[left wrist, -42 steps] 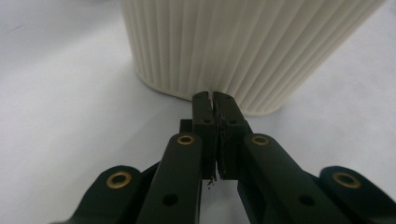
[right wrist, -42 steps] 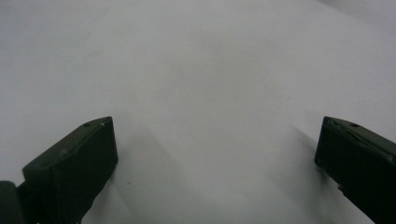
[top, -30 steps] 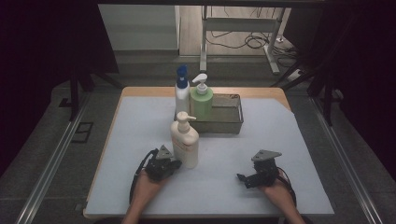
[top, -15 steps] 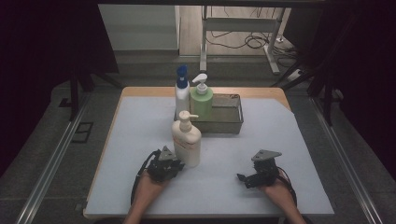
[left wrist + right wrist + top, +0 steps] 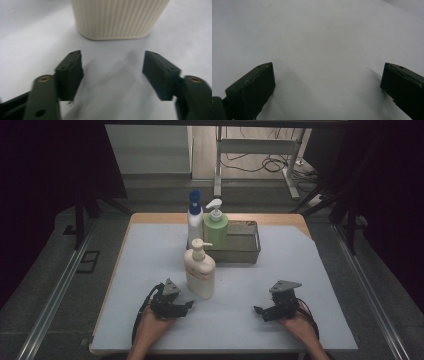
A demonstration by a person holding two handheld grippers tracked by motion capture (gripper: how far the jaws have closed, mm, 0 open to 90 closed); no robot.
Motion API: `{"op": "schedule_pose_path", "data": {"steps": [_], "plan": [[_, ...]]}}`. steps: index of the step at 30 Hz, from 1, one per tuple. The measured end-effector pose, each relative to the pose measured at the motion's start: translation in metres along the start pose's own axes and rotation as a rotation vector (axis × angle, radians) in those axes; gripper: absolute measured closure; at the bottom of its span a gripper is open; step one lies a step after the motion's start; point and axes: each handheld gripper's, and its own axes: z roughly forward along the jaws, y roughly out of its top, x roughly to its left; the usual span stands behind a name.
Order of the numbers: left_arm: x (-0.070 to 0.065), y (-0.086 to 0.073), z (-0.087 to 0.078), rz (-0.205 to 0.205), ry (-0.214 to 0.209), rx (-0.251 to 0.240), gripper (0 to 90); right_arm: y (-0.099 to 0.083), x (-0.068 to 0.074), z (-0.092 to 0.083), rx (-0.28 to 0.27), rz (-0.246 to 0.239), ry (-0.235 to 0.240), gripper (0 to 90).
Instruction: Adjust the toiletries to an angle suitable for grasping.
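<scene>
A cream ribbed pump bottle (image 5: pixel 200 272) stands on the white table cover, left of centre. My left gripper (image 5: pixel 186 305) lies low just in front of it, near its base. In the left gripper view the bottle's base (image 5: pixel 117 20) sits a short way beyond my left gripper (image 5: pixel 112 53). Its jaws have just been opening and stand apart with nothing between them. My right gripper (image 5: pixel 260 310) rests at the front right, pointing left. In the right gripper view my right gripper (image 5: pixel 328 65) is open wide over bare cover.
A metal mesh tray (image 5: pixel 245 251) sits at the back centre. A green pump bottle (image 5: pixel 216 231) and a white bottle with a blue cap (image 5: pixel 195 218) stand at its left end. The table's front edge (image 5: pixel 210 351) lies just behind both hands.
My left gripper has drawn back slightly from the cream bottle toward the front edge. The bottle and the right gripper have stayed put.
</scene>
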Motion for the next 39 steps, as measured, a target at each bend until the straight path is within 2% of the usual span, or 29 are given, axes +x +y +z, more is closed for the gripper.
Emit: {"op": "schedule_pose_path", "data": {"steps": [7,15,18,22,30,39], "plan": [[-0.003,-0.008,-0.006,-0.008,0.032,0.003,14.1,0.003,0.002,-0.005,0.001,-0.020,0.015,2.6],[-0.003,-0.023,-0.010,-0.025,0.059,0.023,12.9,0.009,0.004,-0.011,-0.020,-0.032,0.038,1.1],[-0.005,-0.022,-0.009,-0.012,0.072,0.029,12.7,0.013,0.004,-0.014,-0.035,-0.035,0.037,0.5],[-0.005,-0.023,-0.008,-0.013,0.070,0.025,12.7,0.017,0.006,-0.017,-0.047,-0.044,0.039,0.0],[-0.005,-0.023,-0.008,-0.017,0.071,0.022,12.3,0.028,0.011,-0.020,-0.063,-0.053,0.080,0.0],[-0.005,-0.023,-0.008,-0.016,0.072,0.021,12.3,0.042,0.018,-0.024,-0.060,-0.095,0.099,0.0]]}}
